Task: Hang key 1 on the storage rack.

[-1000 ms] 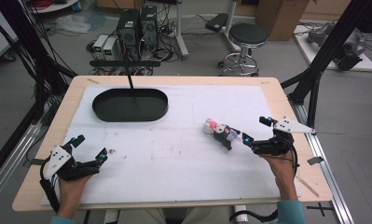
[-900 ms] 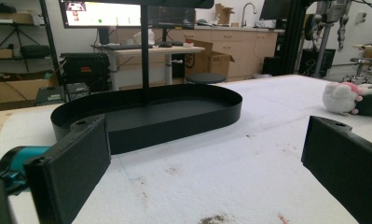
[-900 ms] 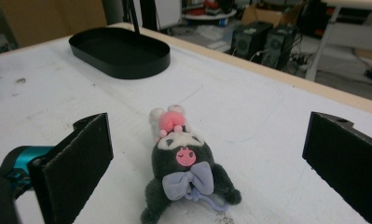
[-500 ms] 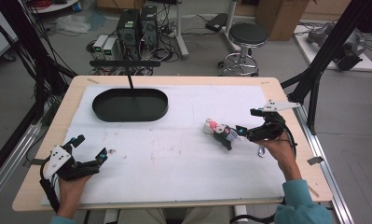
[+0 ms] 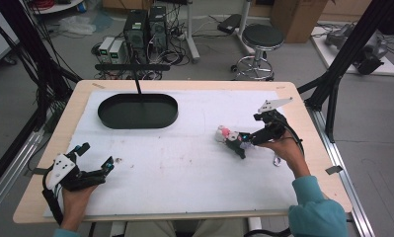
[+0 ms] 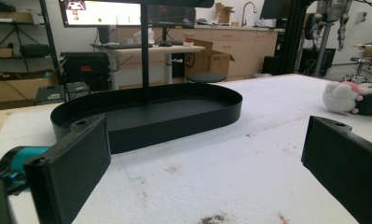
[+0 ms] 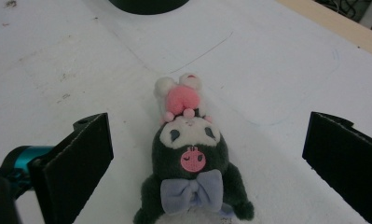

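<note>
Plush toy is framed between the wide-open jaws of the right gripper.
It is not touched yet. The left gripper is held wide open too, well apart from it.

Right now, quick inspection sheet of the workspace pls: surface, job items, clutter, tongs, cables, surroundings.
Surface: white mat over a wooden table, with faint stains and specks.
Job's things: dark plush toy with a lilac bow and pink-and-white cap, lying on the mat between the right jaws; black oval tray at the far left, nothing in it.
Clutter: nothing seen.
Tongs: left tongs open, resting near the front left corner; right tongs open, jaws either side of the plush, not closed on it.
Cables: black cable loops from the right tongs by the hand.
Surroundings: computer towers, stool, black frame struts, cardboard boxes.
</note>
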The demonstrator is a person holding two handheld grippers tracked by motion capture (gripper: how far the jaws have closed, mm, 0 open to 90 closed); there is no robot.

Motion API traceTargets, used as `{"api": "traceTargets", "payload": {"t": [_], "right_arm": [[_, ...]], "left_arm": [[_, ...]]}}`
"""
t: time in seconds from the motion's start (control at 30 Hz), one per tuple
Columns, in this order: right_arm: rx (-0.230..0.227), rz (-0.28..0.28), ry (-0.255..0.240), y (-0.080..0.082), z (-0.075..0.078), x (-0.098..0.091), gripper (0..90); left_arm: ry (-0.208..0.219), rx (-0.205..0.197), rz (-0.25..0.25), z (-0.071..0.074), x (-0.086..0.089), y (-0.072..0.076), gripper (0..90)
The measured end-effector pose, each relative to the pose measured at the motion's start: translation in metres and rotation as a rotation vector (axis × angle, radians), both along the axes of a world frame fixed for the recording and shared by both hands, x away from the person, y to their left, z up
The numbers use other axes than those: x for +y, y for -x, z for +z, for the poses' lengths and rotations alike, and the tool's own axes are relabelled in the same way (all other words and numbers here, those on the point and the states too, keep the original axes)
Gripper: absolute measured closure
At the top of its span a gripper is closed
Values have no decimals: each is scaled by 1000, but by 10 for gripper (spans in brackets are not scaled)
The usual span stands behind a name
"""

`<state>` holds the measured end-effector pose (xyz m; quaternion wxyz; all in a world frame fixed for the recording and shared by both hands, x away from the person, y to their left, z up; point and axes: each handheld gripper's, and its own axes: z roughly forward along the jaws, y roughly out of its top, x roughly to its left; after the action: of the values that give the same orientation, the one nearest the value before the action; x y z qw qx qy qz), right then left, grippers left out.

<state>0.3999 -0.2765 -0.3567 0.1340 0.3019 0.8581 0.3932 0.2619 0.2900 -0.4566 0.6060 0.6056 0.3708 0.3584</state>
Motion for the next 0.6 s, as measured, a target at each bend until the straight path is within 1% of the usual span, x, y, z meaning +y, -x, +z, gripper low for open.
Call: {"api": "traceTargets", "payload": {"t": [0.03, 0.1, 0.23, 0.3, 0.37, 0.5, 0.6], "right_arm": [[18, 5, 7, -3, -1, 3, 8], [21, 9, 13, -5, -1, 4, 8], [61, 20, 42, -12, -5, 12, 8], [63, 27, 41, -13, -6, 12, 8], [75, 23, 56, -15, -9, 14, 8], [102, 31, 82, -19, -15, 16, 8], [117, 35, 86, -20, -17, 19, 8]], "left_arm": [[-1, 0, 0, 0, 0, 0, 17], [0, 0, 0, 0, 0, 0, 17], [1, 1, -3, 0, 0, 0, 17], [-1, 0, -3, 0, 0, 0, 17], [-1, 0, -3, 0, 0, 0, 17], [1, 1, -1, 0, 0, 0, 17], [1, 0, -1, 0, 0, 0, 17]]}}
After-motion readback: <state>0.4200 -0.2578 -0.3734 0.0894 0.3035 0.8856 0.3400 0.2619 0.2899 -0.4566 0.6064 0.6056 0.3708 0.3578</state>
